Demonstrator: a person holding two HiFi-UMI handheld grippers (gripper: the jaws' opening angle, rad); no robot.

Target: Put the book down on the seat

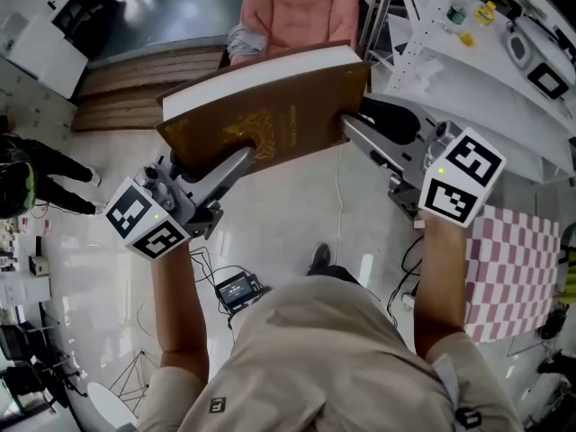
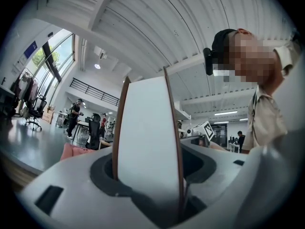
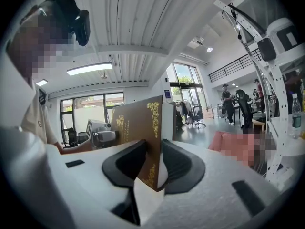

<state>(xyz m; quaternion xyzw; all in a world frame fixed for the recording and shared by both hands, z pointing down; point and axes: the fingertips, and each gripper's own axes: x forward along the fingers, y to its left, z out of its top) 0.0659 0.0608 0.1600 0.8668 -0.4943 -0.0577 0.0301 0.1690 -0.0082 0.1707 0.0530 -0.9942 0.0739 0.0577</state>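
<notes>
We've got the book (image 1: 270,106) up in the air btw both grippers, over the floor, not on the seat (image 1: 301,7) yet. L gripper (image 1: 241,157) is clamped across the book's full thickness at its near-left edge; the white pages fill the gap btw its jaws. R gripper (image 1: 354,129) is closed on the near-right corner, pinching the cover plus a slice of pages.

The pink seat lies just past the book's far edge in the head view. Something grey, prob. cloth (image 1: 245,39), sits at the seat's left front edge.

How we'd do this bit well, as we judge it:
- Carry fwd w/ both grippers in step so the book doesn't twist.
- Don't hang the weight off the R corner grip, it's the weaker one.
- Aim for the seat's middle, clear of the grey cloth.
- Lower till the cover lies flat on the cushion, then open both together.
</notes>
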